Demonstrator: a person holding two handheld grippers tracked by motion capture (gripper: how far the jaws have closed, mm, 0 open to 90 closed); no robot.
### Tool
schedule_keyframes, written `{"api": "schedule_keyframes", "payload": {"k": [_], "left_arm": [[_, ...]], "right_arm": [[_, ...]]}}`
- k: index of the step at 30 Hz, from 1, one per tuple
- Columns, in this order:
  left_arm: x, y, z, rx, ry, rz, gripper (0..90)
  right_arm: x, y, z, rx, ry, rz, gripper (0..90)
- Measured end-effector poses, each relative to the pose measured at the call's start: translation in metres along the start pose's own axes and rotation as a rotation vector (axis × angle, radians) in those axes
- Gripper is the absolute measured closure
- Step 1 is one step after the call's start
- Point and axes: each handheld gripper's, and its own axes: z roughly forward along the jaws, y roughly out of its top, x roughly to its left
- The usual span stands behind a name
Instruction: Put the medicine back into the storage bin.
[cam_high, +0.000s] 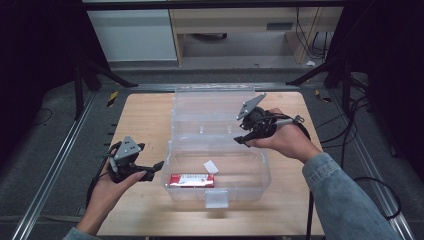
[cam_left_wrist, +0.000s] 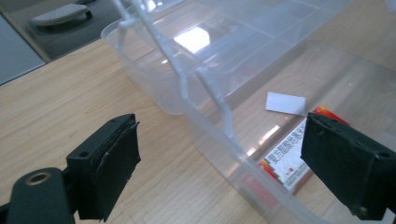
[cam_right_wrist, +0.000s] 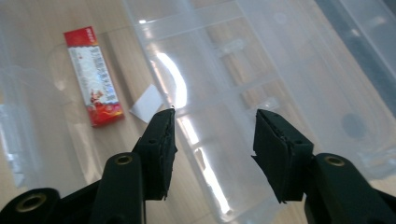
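- Clear plastic box (cam_high: 260, 172) sits mid-table on the wooden table (cam_high: 145, 120), lid (cam_high: 212, 107) swung open and lying back on the far side.
- Inside the box, on its floor near the front wall: 1 red-and-white packet (cam_high: 192, 180) lying flat; 1 small white slip (cam_high: 211, 166) just beside it, toward the back.
- White latch (cam_high: 216, 199) at the middle of the front wall.
- Left gripper (cam_high: 152, 172): held just left of the box's front-left corner, above the table, jaws apart, nothing between them; in the left gripper view (cam_left_wrist: 219, 172) the box wall runs between the 2 pads without touching either.
- Right gripper (cam_high: 243, 141): over the box's right rear, near the hinge line, jaws apart, nothing gripped; right gripper view (cam_right_wrist: 212, 149) looks down through the gap at the clear plastic.
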Motion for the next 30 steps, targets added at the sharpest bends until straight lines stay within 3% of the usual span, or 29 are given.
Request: {"api": "schedule_keyframes", "payload": {"k": [8,14,20,27,30], "left_arm": [[-0.015,0.011,-0.003,0.015,-0.067,0.061,15.8],[-0.029,0.014,0.002,0.025,-0.122,0.105,17.2],[-0.04,0.015,0.011,0.044,-0.151,0.134,19.7],[-0.049,0.009,0.018,0.068,-0.213,0.138,25.5],[-0.055,0.006,0.021,0.087,-0.244,0.155,26.2]], "right_arm": [[-0.015,0.001,-0.008,0.03,-0.041,-0.015,54.8],[-0.026,0.003,-0.013,0.049,-0.081,-0.009,55.0],[-0.038,0.007,-0.017,0.067,-0.13,-0.016,56.7],[-0.05,0.007,-0.01,0.077,-0.158,-0.036,58.8],[-0.053,0.008,-0.002,0.084,-0.147,-0.038,56.5]]}}
